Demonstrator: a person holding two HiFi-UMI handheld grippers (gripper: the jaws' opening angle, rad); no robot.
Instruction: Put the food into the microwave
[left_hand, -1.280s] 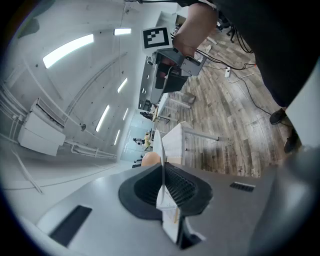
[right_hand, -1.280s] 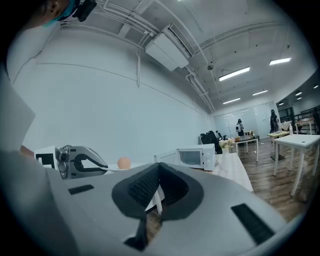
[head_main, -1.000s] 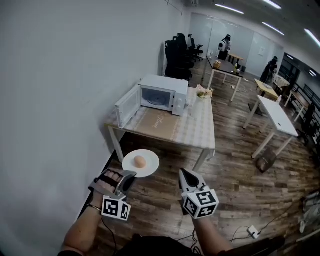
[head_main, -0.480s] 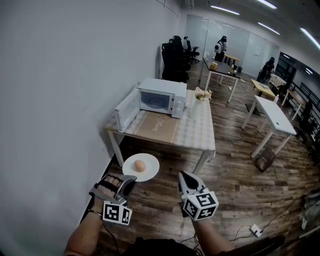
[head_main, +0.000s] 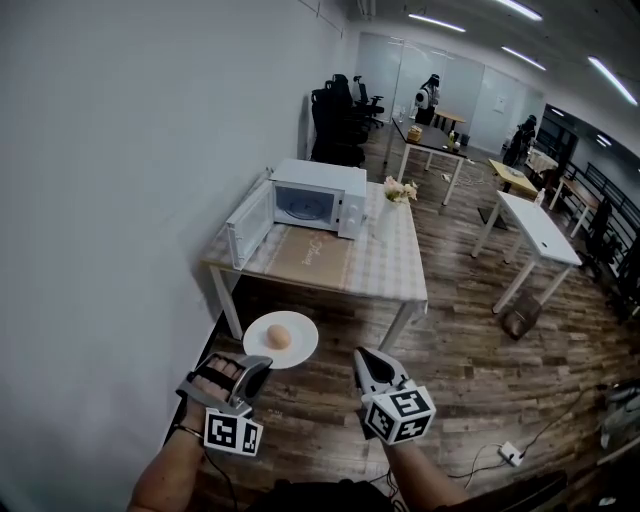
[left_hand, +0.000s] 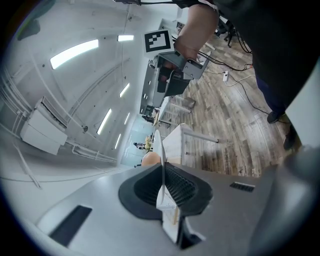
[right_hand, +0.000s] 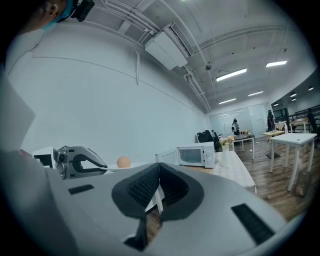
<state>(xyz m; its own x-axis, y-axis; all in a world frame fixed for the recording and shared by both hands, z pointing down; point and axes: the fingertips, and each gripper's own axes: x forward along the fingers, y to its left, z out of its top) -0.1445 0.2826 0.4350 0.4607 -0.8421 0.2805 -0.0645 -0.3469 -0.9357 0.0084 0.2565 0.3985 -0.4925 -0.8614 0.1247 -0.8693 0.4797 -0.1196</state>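
My left gripper is shut on the near rim of a white plate. A round tan piece of food rests on the plate. In the left gripper view the plate runs edge-on between the closed jaws, with the food just beyond. My right gripper is shut on nothing, to the right of the plate. The white microwave stands on a table ahead, its door swung open to the left. In the right gripper view the microwave is far ahead.
The table stands against the left wall, with a flower vase beside the microwave. More desks, black office chairs and people stand further back. A power strip and cables lie on the wood floor at the right.
The head view has shifted slightly, so the table and microwave sit a little more to the left. The plate and both grippers show a bit lower in frame. Both grips are unchanged.
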